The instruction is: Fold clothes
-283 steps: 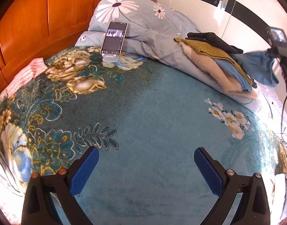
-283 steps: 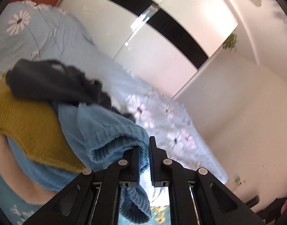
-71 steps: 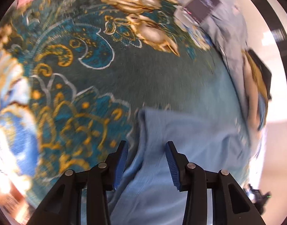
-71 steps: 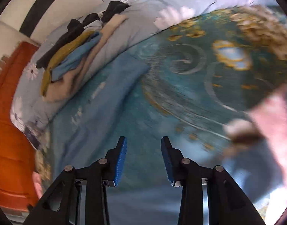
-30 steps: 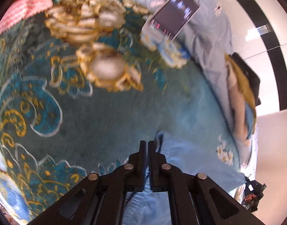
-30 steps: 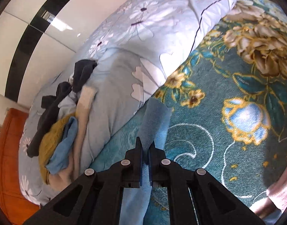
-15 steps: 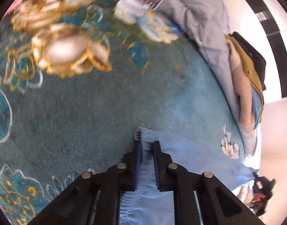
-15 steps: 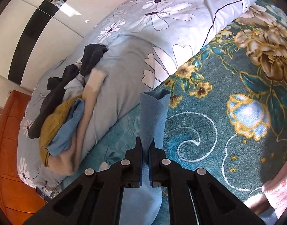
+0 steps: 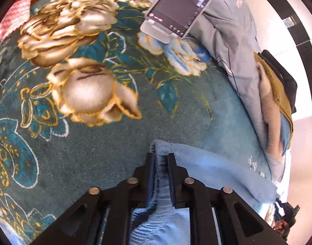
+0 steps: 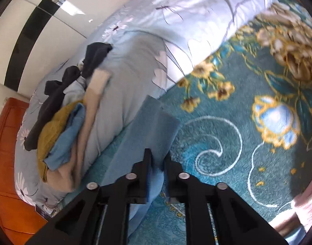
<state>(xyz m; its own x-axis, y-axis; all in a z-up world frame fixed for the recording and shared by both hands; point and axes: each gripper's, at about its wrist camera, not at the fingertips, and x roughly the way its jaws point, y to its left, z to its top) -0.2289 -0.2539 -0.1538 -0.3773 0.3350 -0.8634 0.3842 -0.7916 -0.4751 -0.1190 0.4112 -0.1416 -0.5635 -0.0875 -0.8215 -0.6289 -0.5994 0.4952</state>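
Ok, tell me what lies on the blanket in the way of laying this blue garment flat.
Nothing visible. Both the left gripper and right gripper pinch the blue garment, and the teal blanket ahead is bare. The phone and clothes pile sit off at its edges.

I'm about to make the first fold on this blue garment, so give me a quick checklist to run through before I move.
1. Left hand-held gripper shut on the blue garment: ok, a ribbed edge sits between the fingers.
2. Right hand-held gripper shut on the same garment: ok, a corner stands up past the fingertips.
3. Garment spread flat between the grips: cannot tell, the middle is out of view.
4. Phone away from the garment: ok, it leans near the pillow.
5. Pile of clothes apart from the garment: ok, it rests on the quilt beside it.
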